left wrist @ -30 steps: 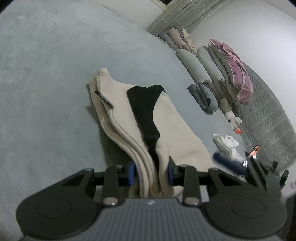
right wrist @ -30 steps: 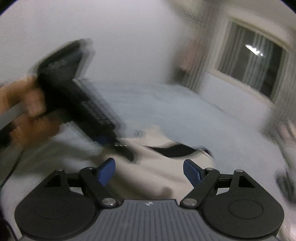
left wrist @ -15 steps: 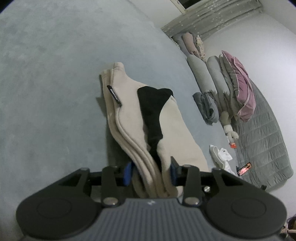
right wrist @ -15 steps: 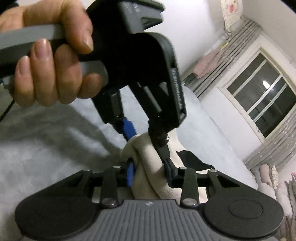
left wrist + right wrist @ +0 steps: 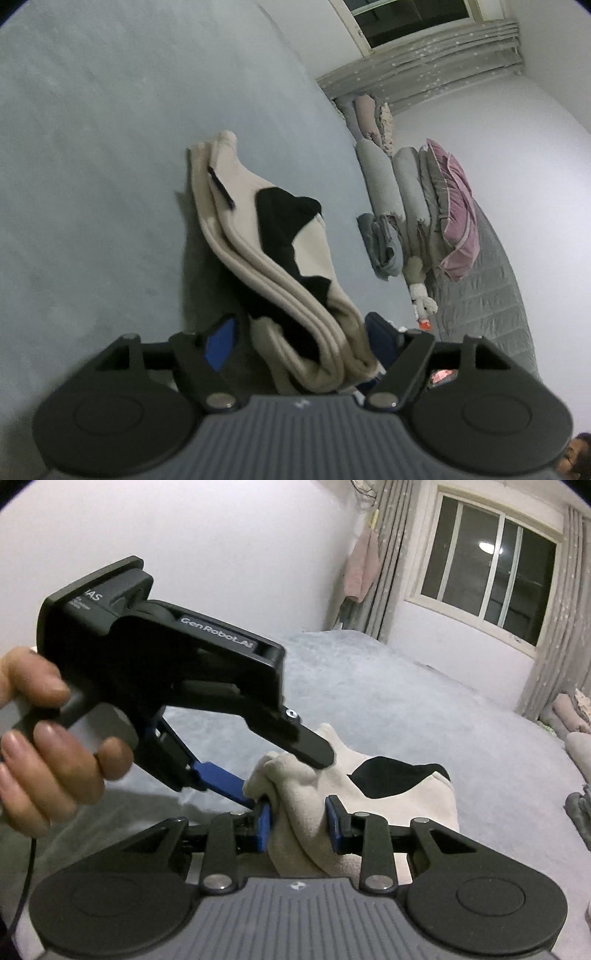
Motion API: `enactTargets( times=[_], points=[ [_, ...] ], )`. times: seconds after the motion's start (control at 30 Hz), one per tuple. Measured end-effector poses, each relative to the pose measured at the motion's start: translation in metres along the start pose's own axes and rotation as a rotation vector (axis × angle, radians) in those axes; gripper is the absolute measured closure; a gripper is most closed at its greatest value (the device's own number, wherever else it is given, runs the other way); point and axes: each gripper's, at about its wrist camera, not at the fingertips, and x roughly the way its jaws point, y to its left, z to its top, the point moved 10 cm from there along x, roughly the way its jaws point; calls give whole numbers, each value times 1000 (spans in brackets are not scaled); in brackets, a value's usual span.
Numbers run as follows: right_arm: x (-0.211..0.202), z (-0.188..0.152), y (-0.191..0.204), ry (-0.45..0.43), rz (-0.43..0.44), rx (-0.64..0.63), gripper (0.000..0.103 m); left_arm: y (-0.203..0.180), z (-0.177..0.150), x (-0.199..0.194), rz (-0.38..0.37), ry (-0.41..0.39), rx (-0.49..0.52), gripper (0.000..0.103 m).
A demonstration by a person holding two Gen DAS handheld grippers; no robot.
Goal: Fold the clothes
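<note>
A folded beige garment (image 5: 236, 229) with a black patch lies lengthwise on the grey soft surface (image 5: 92, 184), its near end lifted. My left gripper (image 5: 301, 338) has that end between its jaws, which are opening; the blue pads (image 5: 221, 343) stand clear of the cloth. In the right wrist view a hand (image 5: 48, 746) holds the left gripper (image 5: 273, 771) over the garment (image 5: 406, 805). My right gripper (image 5: 297, 823) is shut on the bunched near end, just below the left gripper's fingers (image 5: 310, 749).
Rolled grey bedding (image 5: 380, 184), a pink pillow (image 5: 458, 221), a folded grey cloth (image 5: 384, 247) and a soft toy (image 5: 421, 295) line the right side beside a grey quilt (image 5: 491, 295). A window (image 5: 487, 561) with curtains (image 5: 554, 657) stands behind.
The right gripper has come in from the blur and shut on the garment's near end. The left gripper's jaws have spread apart off the cloth, and its view has rolled.
</note>
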Motion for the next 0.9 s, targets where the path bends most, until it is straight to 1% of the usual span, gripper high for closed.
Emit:
enactTargets(
  times=[0.1, 0.17, 0.2, 0.23, 0.33, 0.4, 0.53, 0.57, 0.6, 0.67, 0.73, 0.8, 0.83, 0.9],
  points=[
    [-12, -9, -7, 2, 2, 5, 73, -1, -3, 14, 0, 8, -14, 27],
    [-13, -10, 1, 11, -6, -26, 73, 0, -8, 22, 22, 18, 2, 28],
    [-12, -12, 3, 16, -11, -44, 73, 1, -10, 26, 35, 21, 12, 31],
    [-9, -15, 2, 24, -18, -65, 73, 2, -12, 27, 51, 21, 20, 36],
    [-5, -20, 7, 40, -31, -101, 73, 8, -13, 29, 88, 8, 17, 48],
    [-4, -22, 9, 52, -29, -104, 72, 11, -12, 30, 98, -4, 7, 53],
    [-6, -27, 11, 77, -13, -109, 67, 17, -12, 32, 126, -28, 2, 59],
    [-9, -28, 11, 81, -10, -111, 64, 18, -12, 32, 130, -33, 3, 59],
    [-11, -28, 11, 85, -7, -109, 63, 18, -13, 33, 129, -37, 3, 60],
    [-16, -28, 8, 94, 9, -85, 63, 17, -13, 33, 137, -46, 12, 62],
    [-21, -29, 5, 102, 30, -65, 63, 17, -13, 32, 148, -54, 24, 66],
    [-31, -29, 2, 94, 77, -46, 62, 18, -14, 31, 158, -59, 31, 68],
    [-38, -28, -3, 80, 100, -17, 62, 19, -14, 30, 159, -58, 31, 69],
    [-52, -23, -21, 32, 137, 87, 59, 20, -14, 26, 157, -54, 31, 71]
  ],
)
